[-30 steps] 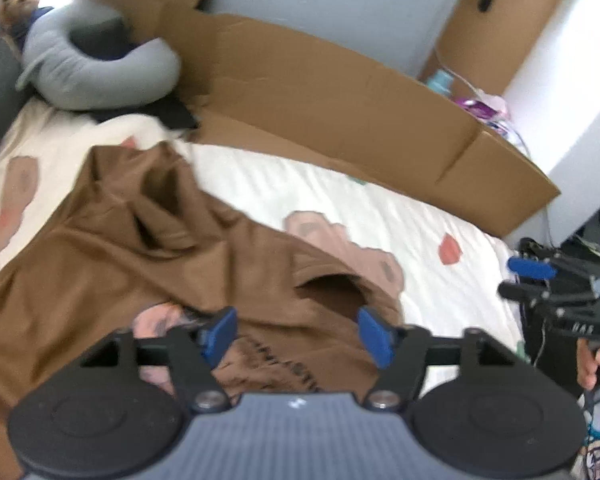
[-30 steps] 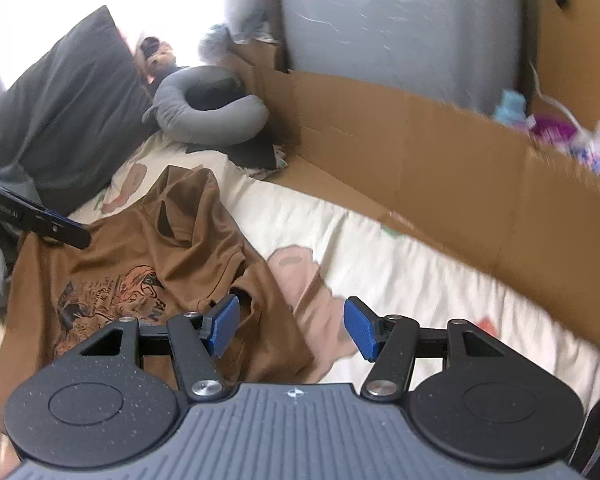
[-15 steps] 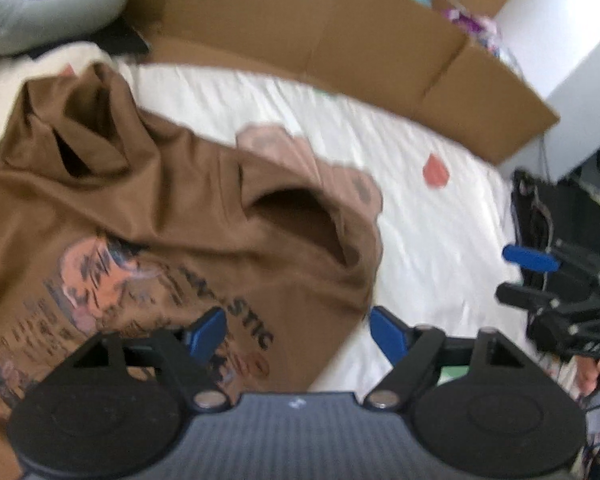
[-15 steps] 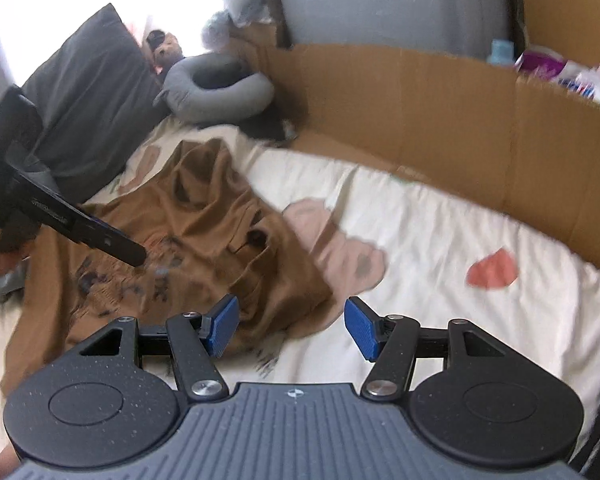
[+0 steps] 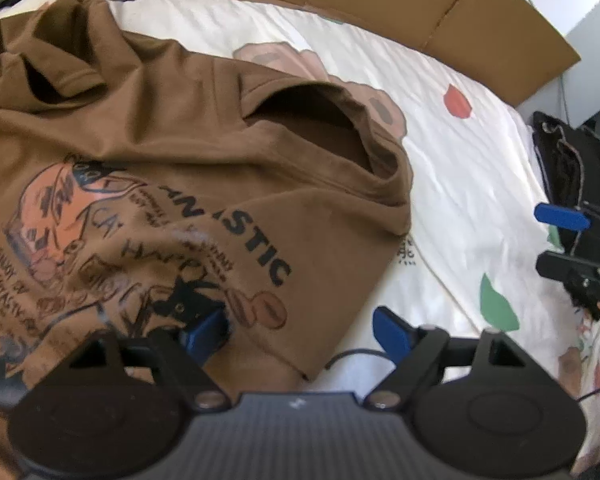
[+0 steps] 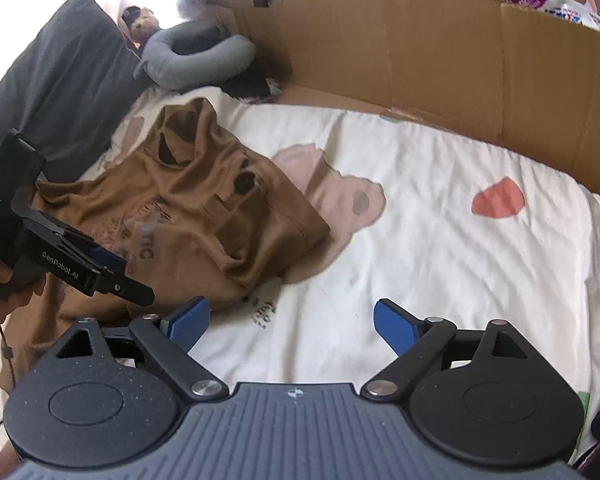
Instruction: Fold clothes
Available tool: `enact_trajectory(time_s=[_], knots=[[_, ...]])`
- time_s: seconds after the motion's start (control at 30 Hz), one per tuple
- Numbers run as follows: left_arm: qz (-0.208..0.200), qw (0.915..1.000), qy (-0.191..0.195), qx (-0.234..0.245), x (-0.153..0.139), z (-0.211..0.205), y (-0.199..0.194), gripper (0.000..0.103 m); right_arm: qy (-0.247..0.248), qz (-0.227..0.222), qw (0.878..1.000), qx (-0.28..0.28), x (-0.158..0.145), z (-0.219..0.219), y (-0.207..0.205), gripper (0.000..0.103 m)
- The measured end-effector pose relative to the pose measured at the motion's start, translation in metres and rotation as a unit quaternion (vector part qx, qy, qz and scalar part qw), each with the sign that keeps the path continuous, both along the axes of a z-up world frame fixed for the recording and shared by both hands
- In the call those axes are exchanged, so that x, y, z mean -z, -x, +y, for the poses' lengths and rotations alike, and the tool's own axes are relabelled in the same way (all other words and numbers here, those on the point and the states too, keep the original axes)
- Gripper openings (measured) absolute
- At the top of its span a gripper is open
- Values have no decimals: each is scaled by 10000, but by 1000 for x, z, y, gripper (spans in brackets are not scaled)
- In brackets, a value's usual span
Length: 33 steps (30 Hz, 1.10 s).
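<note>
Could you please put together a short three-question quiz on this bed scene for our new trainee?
1. True or false: the left claw is clamped on the brown T-shirt.
2. What lies under the right claw: A) bedsheet, B) grey neck pillow, C) cardboard?
3. Fill in: the shirt lies crumpled with its printed graphic facing ____.

Key:
1. False; its jaws have just been opening and press on nothing.
2. A.
3. Up.
</note>
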<state>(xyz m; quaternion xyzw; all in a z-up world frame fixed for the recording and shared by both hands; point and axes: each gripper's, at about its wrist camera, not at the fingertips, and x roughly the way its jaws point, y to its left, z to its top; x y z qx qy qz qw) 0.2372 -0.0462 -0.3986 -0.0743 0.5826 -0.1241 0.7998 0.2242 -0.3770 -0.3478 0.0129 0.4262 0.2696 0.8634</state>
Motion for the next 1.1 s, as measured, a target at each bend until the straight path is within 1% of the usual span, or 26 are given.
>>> enact_trajectory(time_s=[0.2, 0.23, 0.27, 0.3, 0.37, 0.43, 0.47, 0.6, 0.7, 0.87, 1.0, 1.1], knots=[[-229, 9984, -387, 349, 12, -18, -3, 84, 5, 178, 9998, 113, 10, -2, -4, 93], [-280, 9980, -430, 373, 13, -19, -3, 82, -15, 209, 9997, 112, 11, -1, -4, 93], [-328, 9978, -464, 350, 13, -18, -2, 73, -44, 227, 9997, 101, 11, 0, -5, 93], [-359, 9975, -523, 316, 11, -16, -2, 67, -75, 242, 9996, 86, 12, 1, -5, 93], [-416, 9968, -626, 256, 9, -12, -1, 27, -144, 246, 9995, 104, 10, 3, -6, 93], [-443, 9967, -625, 251, 5, -6, -2, 9, -227, 208, 9995, 105, 8, 5, -6, 93], [-461, 9968, -603, 263, 2, -3, -2, 7, -244, 188, 9995, 110, 8, 6, -7, 93], [-738, 9956, -528, 225, -18, 7, -1, 6, -284, 214, 9993, 120, 9, 9, -9, 93], [-973, 9940, -506, 27, -33, 17, -2, 5, -340, 270, 9989, 156, 10, 9, -10, 93], [-1366, 9879, -682, -284, -53, 33, -5, 5, -463, 327, 9982, 212, 9, 11, -16, 93], [-1571, 9825, -785, -627, -64, 54, -19, 5, -493, 295, 9982, 165, 7, 17, -21, 93], [-1619, 9790, -845, -906, -67, 75, -26, 4, -514, 290, 9982, 84, 6, 24, -25, 93]])
